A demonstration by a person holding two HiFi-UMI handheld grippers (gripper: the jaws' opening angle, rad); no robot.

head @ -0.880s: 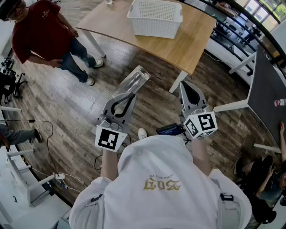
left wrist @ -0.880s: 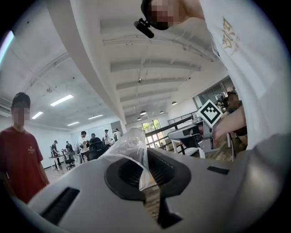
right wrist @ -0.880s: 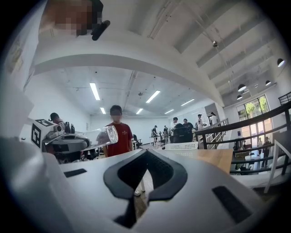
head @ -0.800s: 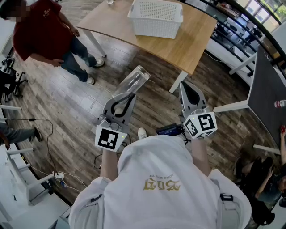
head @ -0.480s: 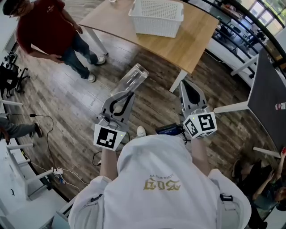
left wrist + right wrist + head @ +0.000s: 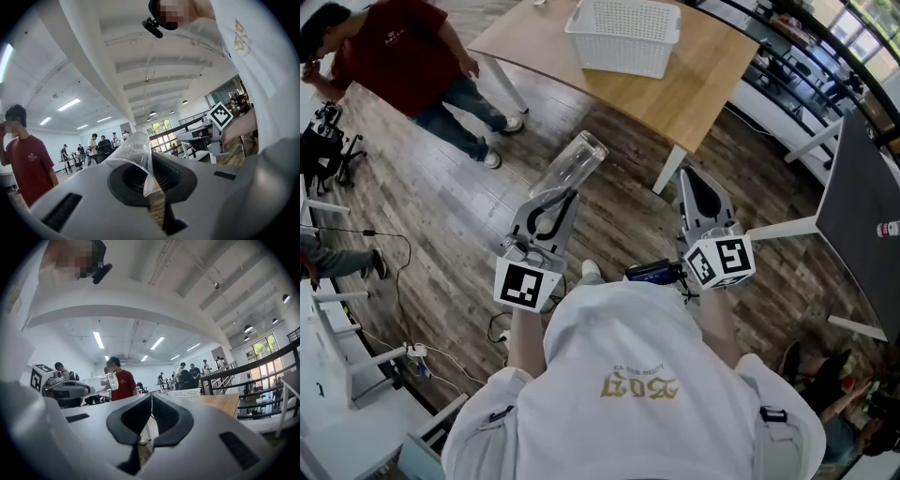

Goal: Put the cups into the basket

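Observation:
A clear plastic cup [image 6: 572, 164] sticks out past my left gripper [image 6: 563, 194], which is shut on the cup's wall and holds it over the wooden floor. In the left gripper view the cup [image 6: 132, 150] is pinched flat between the dark pads. My right gripper [image 6: 690, 176] is shut with nothing in it, its pads meeting along one line [image 6: 151, 398]. The white basket [image 6: 625, 36] stands on the wooden table [image 6: 703, 89] well ahead of both grippers. The right gripper view shows the basket [image 6: 183, 393] far off and the held cup [image 6: 110, 379] at left.
A person in a red shirt [image 6: 403, 66] stands left of the table, one hand at the head. White table legs [image 6: 671, 169] come down just beyond my right gripper. A dark table [image 6: 858, 202] stands at right, cables and chairs [image 6: 328, 150] at far left.
Both grippers hold nearly the same pose, the cup still in the left one. The person in red has raised a hand to the head, and the view has shifted slightly.

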